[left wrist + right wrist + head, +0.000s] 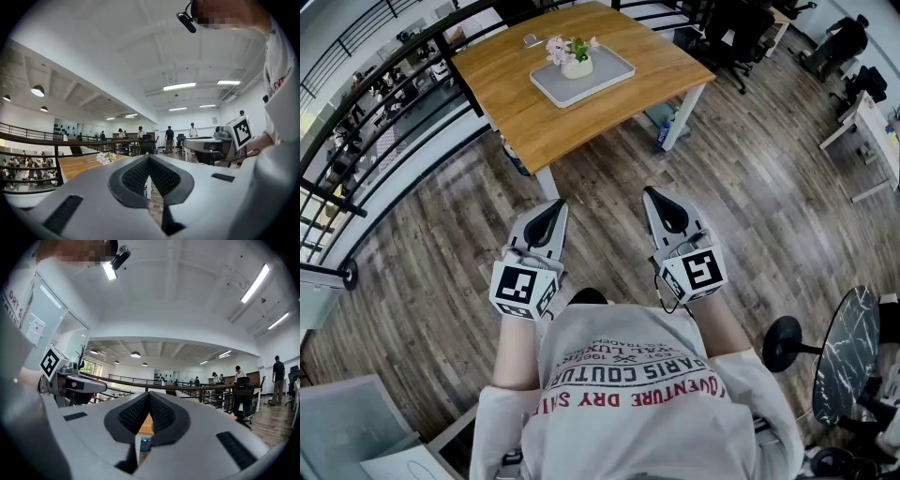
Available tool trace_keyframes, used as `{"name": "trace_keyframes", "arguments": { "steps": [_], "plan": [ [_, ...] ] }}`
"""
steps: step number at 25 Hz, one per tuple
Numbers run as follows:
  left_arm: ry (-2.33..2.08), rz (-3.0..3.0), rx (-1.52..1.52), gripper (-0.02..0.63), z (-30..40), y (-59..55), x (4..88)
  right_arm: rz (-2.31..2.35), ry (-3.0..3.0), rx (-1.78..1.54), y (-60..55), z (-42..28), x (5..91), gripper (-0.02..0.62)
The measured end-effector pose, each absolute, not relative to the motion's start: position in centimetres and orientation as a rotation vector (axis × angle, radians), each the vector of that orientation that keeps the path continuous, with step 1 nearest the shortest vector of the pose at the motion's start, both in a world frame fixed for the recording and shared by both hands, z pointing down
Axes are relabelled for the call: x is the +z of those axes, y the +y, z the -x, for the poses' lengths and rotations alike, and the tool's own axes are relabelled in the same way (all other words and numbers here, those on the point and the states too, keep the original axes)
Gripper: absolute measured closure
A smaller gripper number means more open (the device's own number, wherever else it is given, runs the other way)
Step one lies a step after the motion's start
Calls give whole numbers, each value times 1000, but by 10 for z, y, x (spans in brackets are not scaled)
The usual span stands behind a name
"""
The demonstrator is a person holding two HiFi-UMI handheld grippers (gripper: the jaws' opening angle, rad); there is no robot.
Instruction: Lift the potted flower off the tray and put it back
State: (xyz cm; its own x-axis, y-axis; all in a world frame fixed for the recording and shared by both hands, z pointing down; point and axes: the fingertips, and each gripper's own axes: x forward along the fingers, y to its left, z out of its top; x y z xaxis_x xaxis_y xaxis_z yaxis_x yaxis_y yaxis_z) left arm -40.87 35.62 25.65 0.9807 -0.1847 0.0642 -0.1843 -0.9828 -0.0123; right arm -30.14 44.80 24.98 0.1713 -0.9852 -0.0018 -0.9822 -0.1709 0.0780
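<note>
The potted flower (pixel 574 58), pink blooms in a white pot, stands on a grey tray (pixel 605 77) on the wooden table (pixel 525 98) far ahead in the head view. Both grippers are held close to the person's body, well short of the table and pointing level toward it. My left gripper (pixel 551 211) is shut, its tips together with nothing between them. My right gripper (pixel 661 199) is shut and empty too. The left gripper view shows the flower (pixel 106 157) small and distant past the closed jaws.
A blue bottle (pixel 664 134) stands on the wood floor by the table's right leg. A black railing (pixel 375 84) runs along the left. Office chairs (pixel 741 37) sit behind the table, a white desk (pixel 872 131) at far right, a round black stand (pixel 848 356) near right.
</note>
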Motion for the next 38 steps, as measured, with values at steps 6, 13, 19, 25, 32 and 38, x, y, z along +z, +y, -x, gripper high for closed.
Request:
{"name": "trace_keyframes", "arguments": {
  "steps": [6,13,19,25,32,38],
  "plan": [
    [285,3112,-112,594,404,353,262,-2357,-1997,-81,443,298,253,569],
    [287,3117,-110,594,399,344,260,-2399,-2014,-69,438,290,252,569],
    [284,3138,-143,594,385,341,269,-2355,-2019,-99,438,276,259,282],
    [245,3150,-194,594,361,329,280,-2417,-2018,-4,424,245,271,275],
    [254,3180,-211,594,319,276,304,-2386,-2059,49,372,208,295,276],
    [213,3206,-166,594,241,199,298,-2251,-2127,49,295,153,294,276]
  ]
}}
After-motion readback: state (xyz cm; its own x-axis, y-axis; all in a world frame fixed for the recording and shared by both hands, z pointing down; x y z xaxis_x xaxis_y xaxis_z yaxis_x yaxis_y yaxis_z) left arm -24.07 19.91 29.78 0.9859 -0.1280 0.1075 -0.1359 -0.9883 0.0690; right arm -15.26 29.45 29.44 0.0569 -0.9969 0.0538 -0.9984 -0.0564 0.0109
